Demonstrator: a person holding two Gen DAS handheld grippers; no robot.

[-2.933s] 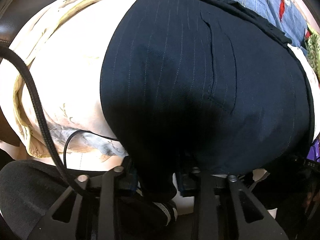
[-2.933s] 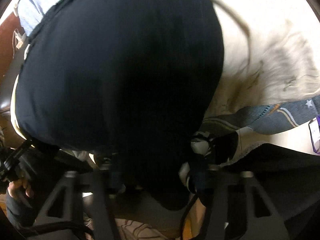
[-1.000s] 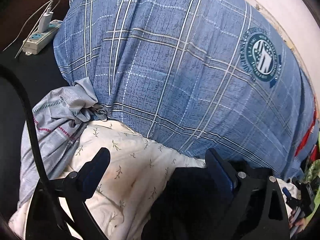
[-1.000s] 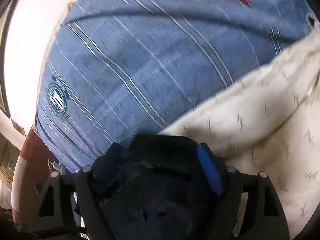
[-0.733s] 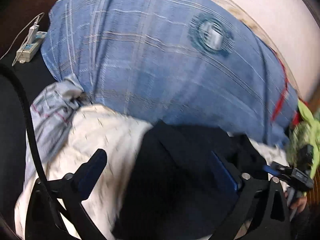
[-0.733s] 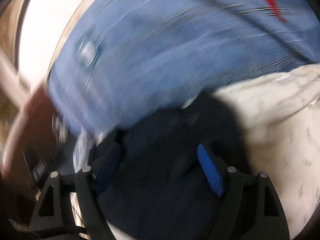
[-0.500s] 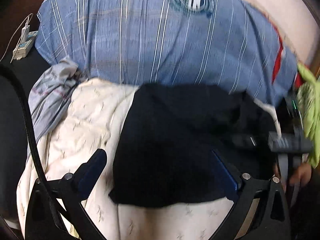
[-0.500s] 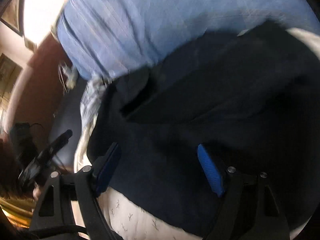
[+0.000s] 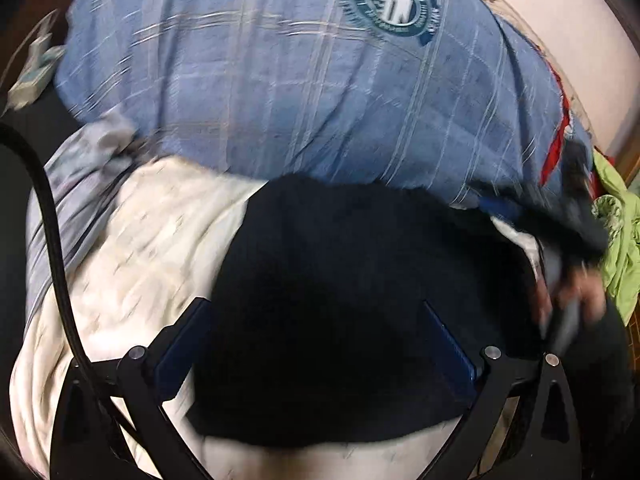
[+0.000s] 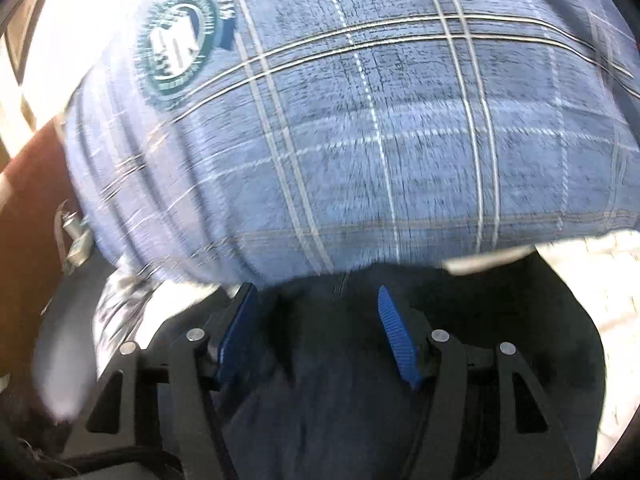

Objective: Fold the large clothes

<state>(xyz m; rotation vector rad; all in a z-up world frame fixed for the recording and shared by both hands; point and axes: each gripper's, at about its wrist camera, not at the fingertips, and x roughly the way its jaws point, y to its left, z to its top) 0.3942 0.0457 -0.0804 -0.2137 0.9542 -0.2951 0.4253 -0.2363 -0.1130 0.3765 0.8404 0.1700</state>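
Observation:
A dark navy garment (image 9: 352,304) lies folded on a cream floral sheet (image 9: 132,256), just in front of a big blue plaid quilt (image 9: 280,80). My left gripper (image 9: 316,340) is open and empty above the garment's near half. The right gripper (image 9: 532,220) shows blurred at the garment's far right edge in the left wrist view. In the right wrist view the right gripper (image 10: 316,328) is open, its blue pads (image 10: 396,336) over the garment's (image 10: 344,380) far edge by the quilt (image 10: 360,140). Both views are motion-blurred.
A grey striped cloth (image 9: 80,176) is bunched left of the sheet. A lime green garment (image 9: 616,248) lies at the right edge. A white power strip (image 9: 32,76) sits at the far left on a dark surface. A pale wall (image 9: 560,8) rises behind the quilt.
Both grippers released the navy garment and opened. Over the last half second the right gripper swung from above the garment to its far edge; the left stayed open over the near half.

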